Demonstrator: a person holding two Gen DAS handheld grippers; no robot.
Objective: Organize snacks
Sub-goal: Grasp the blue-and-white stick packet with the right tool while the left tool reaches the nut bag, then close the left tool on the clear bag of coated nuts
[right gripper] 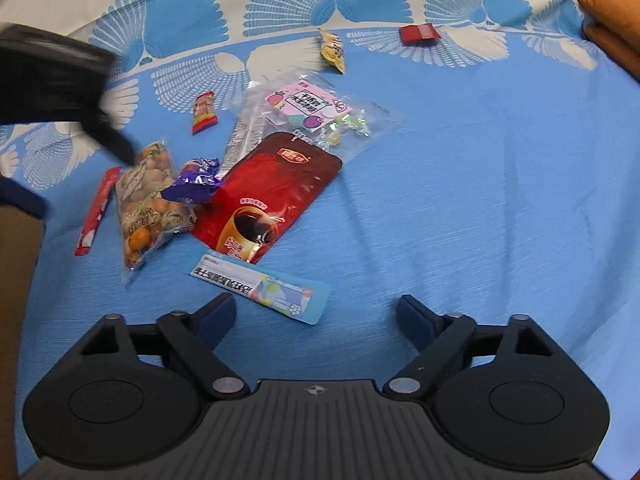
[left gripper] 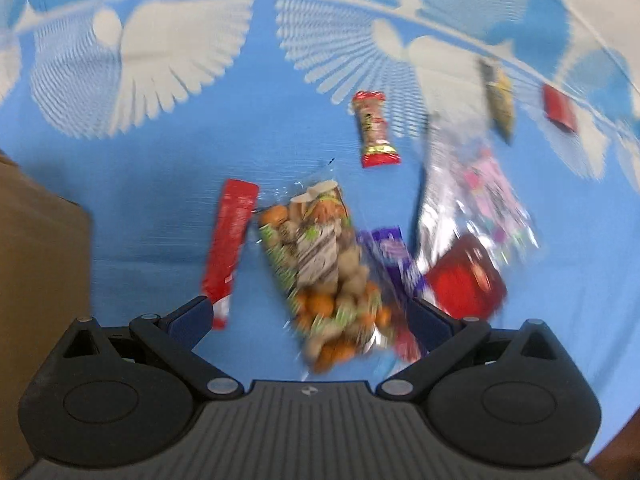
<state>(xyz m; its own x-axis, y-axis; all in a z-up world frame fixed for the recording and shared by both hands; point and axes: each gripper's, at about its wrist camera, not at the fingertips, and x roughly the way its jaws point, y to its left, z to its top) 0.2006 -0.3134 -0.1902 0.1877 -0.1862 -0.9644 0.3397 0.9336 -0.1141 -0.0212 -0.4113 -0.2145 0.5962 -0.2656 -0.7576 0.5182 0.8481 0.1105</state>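
Several snacks lie on a blue patterned cloth (right gripper: 460,200). My left gripper (left gripper: 312,312) is open, its jaws on either side of a clear bag of nuts (left gripper: 324,268), just above it. That bag also shows in the right wrist view (right gripper: 148,200), with the left gripper (right gripper: 56,80) blurred over it. Beside the bag lie a long red stick pack (left gripper: 228,248), a purple wrapper (left gripper: 392,264) and a red coffee pouch (right gripper: 268,196). My right gripper (right gripper: 316,316) is open and empty, just behind a light blue flat packet (right gripper: 264,284).
A clear candy bag (right gripper: 316,112), a small red bar (right gripper: 204,114), a yellow packet (right gripper: 334,50) and a red sachet (right gripper: 418,34) lie farther back. A brown cardboard box (left gripper: 36,280) stands at the left. An orange cushion (right gripper: 612,28) is at the far right.
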